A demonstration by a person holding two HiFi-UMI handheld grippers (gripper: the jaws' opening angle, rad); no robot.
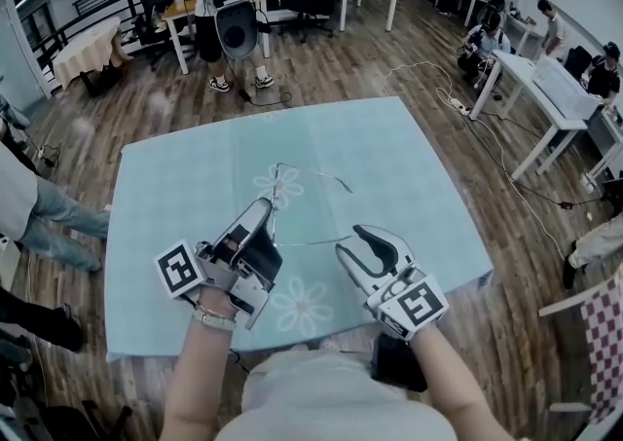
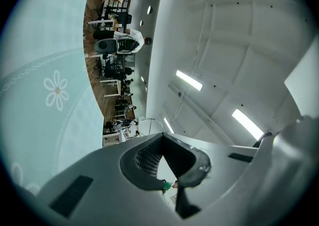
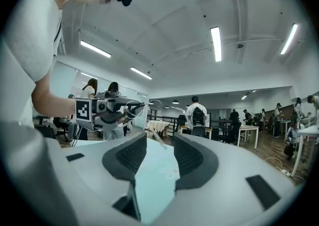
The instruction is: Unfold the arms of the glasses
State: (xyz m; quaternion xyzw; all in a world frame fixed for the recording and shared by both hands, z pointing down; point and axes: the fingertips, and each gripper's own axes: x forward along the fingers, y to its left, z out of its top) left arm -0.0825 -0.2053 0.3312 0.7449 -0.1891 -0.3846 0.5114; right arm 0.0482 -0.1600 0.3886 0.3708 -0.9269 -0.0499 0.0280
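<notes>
A table draped in a pale blue cloth printed with white daisies stands on a wood-plank floor.

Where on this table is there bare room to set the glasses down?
Bare: the far strip of the table beyond the glasses, the left side outboard of the left tool, and the right side past the right tool. Crowded: the near middle, where the left tool holds the glasses and the open right tool sits beside their arm.

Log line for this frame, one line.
left hand-held gripper: shut on glasses | right hand-held gripper: open, empty | glasses: above table, arms swung out
</notes>
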